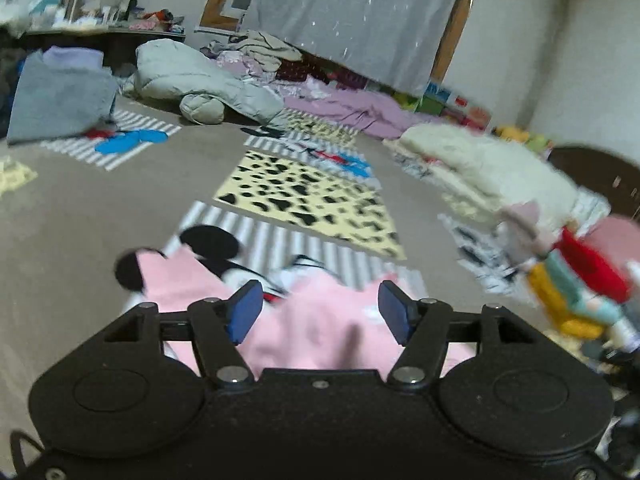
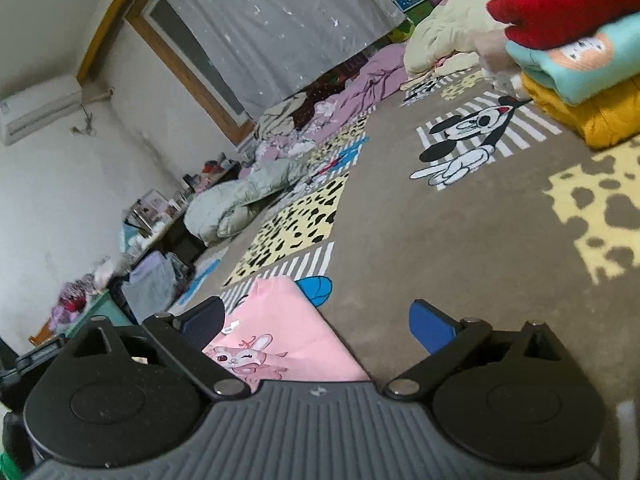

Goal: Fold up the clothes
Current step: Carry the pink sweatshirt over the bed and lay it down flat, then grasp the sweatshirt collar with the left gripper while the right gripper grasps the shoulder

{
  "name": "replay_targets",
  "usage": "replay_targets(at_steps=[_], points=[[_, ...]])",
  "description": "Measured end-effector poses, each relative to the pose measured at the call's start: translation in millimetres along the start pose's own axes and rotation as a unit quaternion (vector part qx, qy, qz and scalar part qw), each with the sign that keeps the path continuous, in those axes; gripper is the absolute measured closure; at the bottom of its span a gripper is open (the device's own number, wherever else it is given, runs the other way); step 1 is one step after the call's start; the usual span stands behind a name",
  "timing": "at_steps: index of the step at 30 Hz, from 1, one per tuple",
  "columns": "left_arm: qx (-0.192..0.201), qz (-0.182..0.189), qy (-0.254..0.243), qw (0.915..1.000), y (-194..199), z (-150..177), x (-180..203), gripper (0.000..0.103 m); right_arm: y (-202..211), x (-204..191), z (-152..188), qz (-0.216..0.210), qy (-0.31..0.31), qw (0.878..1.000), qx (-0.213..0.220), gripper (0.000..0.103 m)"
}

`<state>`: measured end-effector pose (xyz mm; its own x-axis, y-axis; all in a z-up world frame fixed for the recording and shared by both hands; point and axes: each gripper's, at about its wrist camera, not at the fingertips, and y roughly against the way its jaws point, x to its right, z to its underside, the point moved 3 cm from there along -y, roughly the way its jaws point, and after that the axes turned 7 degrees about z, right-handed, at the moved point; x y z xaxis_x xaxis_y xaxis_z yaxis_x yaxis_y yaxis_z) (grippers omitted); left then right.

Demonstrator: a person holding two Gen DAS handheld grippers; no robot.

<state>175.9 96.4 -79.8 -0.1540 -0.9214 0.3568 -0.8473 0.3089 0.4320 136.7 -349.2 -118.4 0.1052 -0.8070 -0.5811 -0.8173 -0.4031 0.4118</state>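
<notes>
A pink garment [image 1: 320, 332] lies flat on the brown patterned carpet [image 1: 80, 216], just below my left gripper [image 1: 320, 310]. That gripper is open, its blue pads [image 1: 246, 310] apart above the cloth and holding nothing. In the right wrist view the same pink garment [image 2: 276, 328] shows a rabbit print and a small label. My right gripper [image 2: 320, 330] hangs open over its corner, with nothing pinched between the pads [image 2: 432, 326]. A stack of folded clothes [image 2: 572, 60], red on teal on yellow, sits at the far right.
A grey puffy jacket [image 1: 200, 80] and a grey folded piece [image 1: 60, 100] lie at the back left. Purple bedding [image 1: 352, 108] and a cream blanket [image 1: 480, 164] stretch along the back right. A cluttered low table [image 1: 100, 28] stands by the wall, under a curtained window [image 1: 352, 12].
</notes>
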Motion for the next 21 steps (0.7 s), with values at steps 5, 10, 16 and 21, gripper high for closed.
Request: replay_targets(at_steps=[5,10,16,21], points=[[-0.011,0.043,-0.005,0.9990,-19.1,-3.7,-17.5,0.040,-34.1,-40.9,-21.9,0.034,0.096,0.993,-0.052,0.005],[-0.027,0.089,-0.011,0.9956,-31.6,1.9,-17.6,0.040,-93.3,-89.8,-45.2,0.029,0.193,0.974,-0.111,0.006],[-0.037,0.130,0.018,0.9906,-48.3,4.0,-26.0,0.053,-171.4,-141.5,-45.5,-0.005,0.375,0.907,-0.189,0.024],[-0.066,0.138,0.017,0.9881,-56.2,11.3,-33.5,0.076,-210.8,-161.4,-48.1,-0.044,0.445,0.864,-0.231,0.025]])
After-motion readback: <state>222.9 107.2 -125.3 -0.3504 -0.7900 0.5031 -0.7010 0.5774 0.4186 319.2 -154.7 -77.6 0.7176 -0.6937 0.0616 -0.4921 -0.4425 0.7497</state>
